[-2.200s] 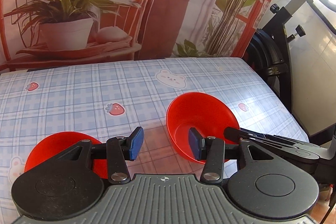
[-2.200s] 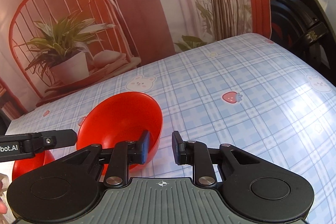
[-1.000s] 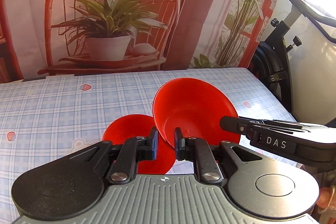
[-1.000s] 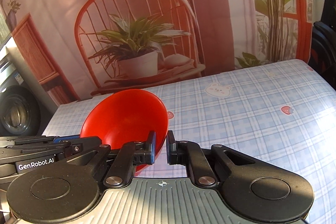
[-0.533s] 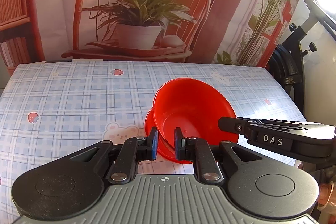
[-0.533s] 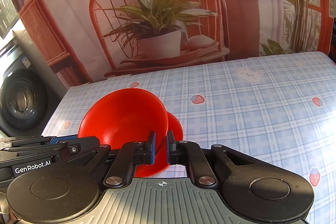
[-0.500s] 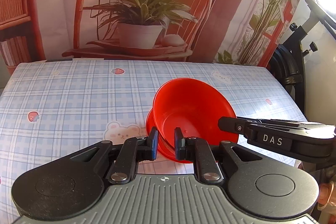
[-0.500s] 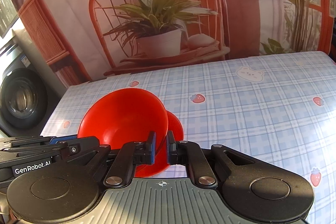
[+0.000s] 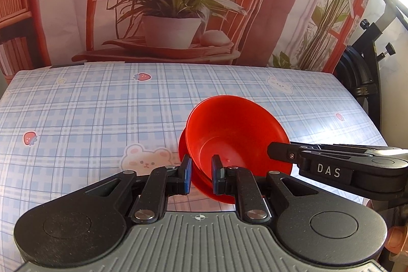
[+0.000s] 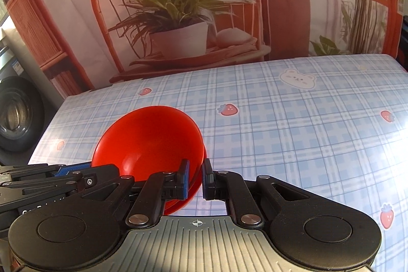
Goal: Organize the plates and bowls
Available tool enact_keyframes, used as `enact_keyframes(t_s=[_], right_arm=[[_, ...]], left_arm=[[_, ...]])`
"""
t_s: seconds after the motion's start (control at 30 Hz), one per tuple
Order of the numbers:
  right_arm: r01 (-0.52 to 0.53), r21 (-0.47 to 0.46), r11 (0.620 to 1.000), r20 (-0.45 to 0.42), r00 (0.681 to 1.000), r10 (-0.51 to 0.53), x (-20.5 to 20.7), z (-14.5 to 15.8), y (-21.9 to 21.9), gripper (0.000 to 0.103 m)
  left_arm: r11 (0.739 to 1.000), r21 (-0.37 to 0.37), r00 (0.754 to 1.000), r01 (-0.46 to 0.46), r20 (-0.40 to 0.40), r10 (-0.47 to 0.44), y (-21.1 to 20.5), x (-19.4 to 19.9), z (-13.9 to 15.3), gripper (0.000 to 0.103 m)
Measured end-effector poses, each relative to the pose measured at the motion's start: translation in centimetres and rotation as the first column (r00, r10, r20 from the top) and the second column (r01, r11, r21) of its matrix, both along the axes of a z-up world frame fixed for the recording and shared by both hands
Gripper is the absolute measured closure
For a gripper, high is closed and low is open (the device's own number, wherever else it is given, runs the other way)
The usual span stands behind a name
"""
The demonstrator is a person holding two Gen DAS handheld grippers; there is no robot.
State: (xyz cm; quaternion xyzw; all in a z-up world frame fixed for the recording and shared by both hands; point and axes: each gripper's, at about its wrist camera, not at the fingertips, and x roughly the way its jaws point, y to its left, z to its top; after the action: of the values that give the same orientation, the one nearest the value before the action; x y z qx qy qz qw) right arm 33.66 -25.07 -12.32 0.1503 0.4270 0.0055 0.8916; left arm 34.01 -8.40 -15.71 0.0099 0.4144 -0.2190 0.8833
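Observation:
A red bowl (image 9: 234, 129) hangs tilted over a red plate (image 9: 181, 144), which lies on the plaid table (image 9: 89, 114) and shows only as a thin rim beneath it. My left gripper (image 9: 201, 176) is shut on the bowl's near-left rim. My right gripper (image 10: 195, 180) is shut on the near-right rim of the same bowl (image 10: 150, 137); the plate (image 10: 178, 205) peeks out below. Each gripper appears in the other's view: the right gripper (image 9: 331, 165), the left gripper (image 10: 51, 180). Whether the bowl touches the plate I cannot tell.
The blue checked tablecloth with bears and strawberries ends at a far edge against a printed backdrop of a chair and plant. A black exercise bike (image 9: 362, 78) stands off the table's right side, and a washing machine (image 10: 15, 114) off its left.
The bowl, held by both grippers, has come over the red plate and sunk close onto it. The plate is now mostly covered. Neither grip has changed.

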Motion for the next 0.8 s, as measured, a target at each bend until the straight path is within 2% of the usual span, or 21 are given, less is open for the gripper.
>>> enact_keyframes(t_s=[0.2, 0.3, 0.43, 0.6, 0.8], right_arm=[[0.018, -0.013, 1.0, -0.003, 1.0, -0.018, -0.3, -0.1, -0.4, 0.091], [0.025, -0.007, 1.0, 0.013, 1.0, -0.025, -0.9, 0.4, -0.8, 0.089], [0.042, -0.007, 0.999, 0.058, 0.997, -0.042, -2.2, 1.6, -1.7, 0.089], [0.065, -0.015, 0.998, 0.11, 0.992, -0.063, -4.5, 3.3, -3.3, 0.089], [0.117, -0.023, 0.993, 0.177, 0.978, -0.111, -8.8, 5.4, -6.1, 0.089]], left_arm=[[0.998, 0.054, 1.0, -0.027, 0.012, 0.026, -0.4, 0.0, -0.4, 0.085], [0.998, 0.038, 0.999, -0.042, -0.007, 0.043, 0.1, 0.2, -0.3, 0.085], [0.998, 0.034, 0.999, -0.052, 0.018, 0.051, 0.2, -0.4, 0.8, 0.084], [0.999, 0.003, 0.998, -0.044, 0.053, 0.044, -0.4, -2.1, 2.8, 0.072], [1.0, -0.022, 0.996, 0.003, 0.093, -0.001, -2.6, -5.0, 5.0, 0.07]])
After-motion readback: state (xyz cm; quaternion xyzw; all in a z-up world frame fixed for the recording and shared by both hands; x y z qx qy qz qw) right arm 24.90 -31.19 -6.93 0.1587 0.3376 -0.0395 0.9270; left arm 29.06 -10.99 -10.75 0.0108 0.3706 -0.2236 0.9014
